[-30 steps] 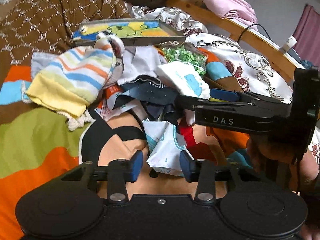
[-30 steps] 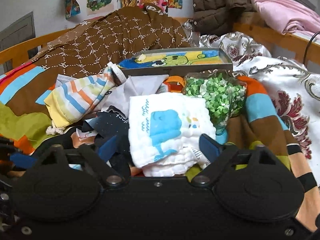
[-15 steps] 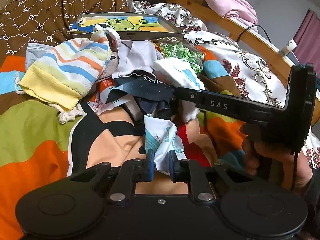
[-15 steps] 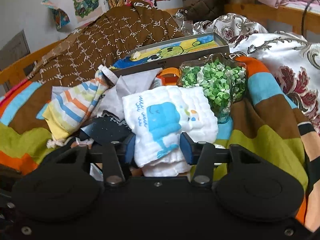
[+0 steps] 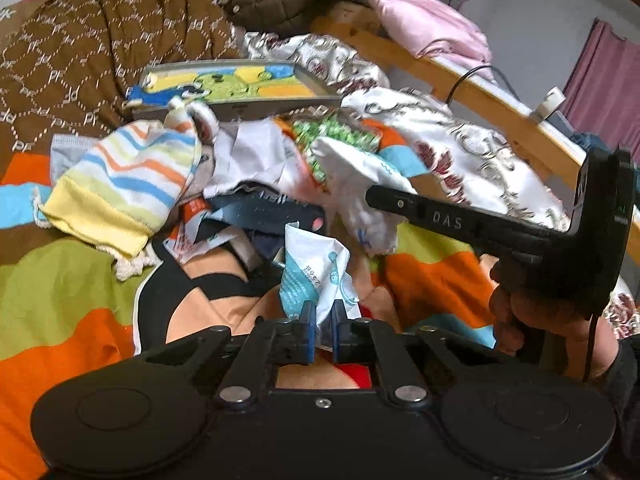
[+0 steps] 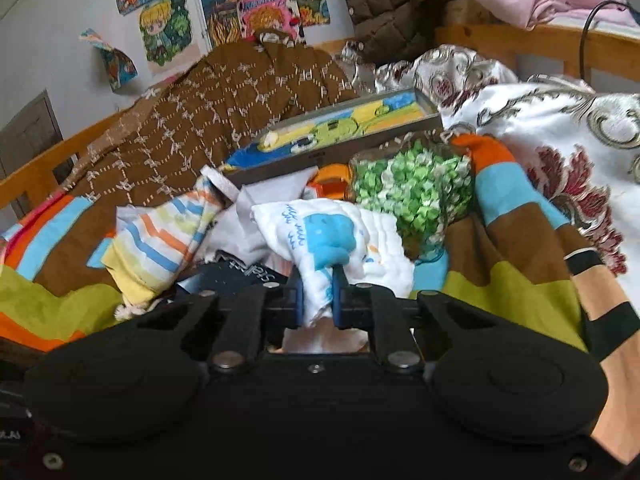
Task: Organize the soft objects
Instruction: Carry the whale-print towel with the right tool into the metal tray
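Note:
A heap of soft things lies on the striped blanket [image 5: 60, 288]. My left gripper [image 5: 322, 312] is closing, and its blue pads pinch the lower edge of a crumpled white and teal packet [image 5: 316, 264], which stands lifted off the heap. My right gripper [image 6: 316, 280] is also closing, its pads pressing on a white cloth with a blue whale print [image 6: 332, 236]. In the left wrist view the right gripper [image 5: 374, 200] reaches in from the right, with that cloth [image 5: 360, 176] bunched at its tip. A striped knit pouch [image 5: 128, 184] lies at the left.
A shallow grey tray with a cartoon picture [image 5: 228, 84] sits behind the heap. A clear bag of green paper stars [image 6: 416, 188] lies beside the whale cloth. A dark pouch [image 5: 272, 208] lies mid-heap. A wooden bed rail [image 5: 480, 92] runs along the right; a brown quilt [image 6: 240, 92] rises behind.
Both grippers went from wide apart to pinching: the left onto the white and teal packet, the right onto the whale cloth. Both items have lifted slightly off the heap.

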`<state>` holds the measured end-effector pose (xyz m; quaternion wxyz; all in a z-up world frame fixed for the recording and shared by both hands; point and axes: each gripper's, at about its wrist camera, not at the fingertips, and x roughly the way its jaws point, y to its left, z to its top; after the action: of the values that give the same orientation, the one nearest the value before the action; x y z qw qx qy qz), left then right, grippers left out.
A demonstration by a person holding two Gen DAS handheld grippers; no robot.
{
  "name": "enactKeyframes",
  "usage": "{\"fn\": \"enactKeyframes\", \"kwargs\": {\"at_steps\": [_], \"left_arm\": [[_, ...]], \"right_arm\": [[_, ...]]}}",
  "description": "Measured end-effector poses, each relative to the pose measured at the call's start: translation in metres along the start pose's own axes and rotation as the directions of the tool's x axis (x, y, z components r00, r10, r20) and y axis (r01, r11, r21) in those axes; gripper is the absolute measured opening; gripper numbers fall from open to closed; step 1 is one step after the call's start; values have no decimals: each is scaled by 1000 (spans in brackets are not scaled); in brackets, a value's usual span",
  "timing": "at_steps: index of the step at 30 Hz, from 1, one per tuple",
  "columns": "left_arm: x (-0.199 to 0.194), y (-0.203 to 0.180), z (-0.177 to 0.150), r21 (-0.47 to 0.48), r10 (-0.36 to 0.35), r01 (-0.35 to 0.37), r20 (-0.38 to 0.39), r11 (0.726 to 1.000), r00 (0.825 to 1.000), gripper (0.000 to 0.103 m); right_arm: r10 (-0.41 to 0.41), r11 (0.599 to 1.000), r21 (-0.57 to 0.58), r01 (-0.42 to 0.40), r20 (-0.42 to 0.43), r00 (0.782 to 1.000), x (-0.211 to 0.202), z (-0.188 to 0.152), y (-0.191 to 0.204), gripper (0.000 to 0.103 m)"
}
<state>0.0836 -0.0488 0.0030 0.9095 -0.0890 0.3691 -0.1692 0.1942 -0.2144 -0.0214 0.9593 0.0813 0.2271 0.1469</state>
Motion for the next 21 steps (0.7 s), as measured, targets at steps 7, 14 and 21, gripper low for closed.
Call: {"fn": "enactKeyframes", "kwargs": {"at_steps": [7,14,21], "left_arm": [[-29,-14,17,44,7,-11,101,999,995,7],[-54,-2,67,38,57,-65,189,997,980,7],[-64,13,144,82,126,-146,213,986,969,7]], "right_arm": [[5,1000,-2,-4,98,995,-38,5,-3,7],[17,1000,-27,-12,207,978,-63,13,-2,7],[34,998,-65,-18,251,967,-64,52,7,7]]}}
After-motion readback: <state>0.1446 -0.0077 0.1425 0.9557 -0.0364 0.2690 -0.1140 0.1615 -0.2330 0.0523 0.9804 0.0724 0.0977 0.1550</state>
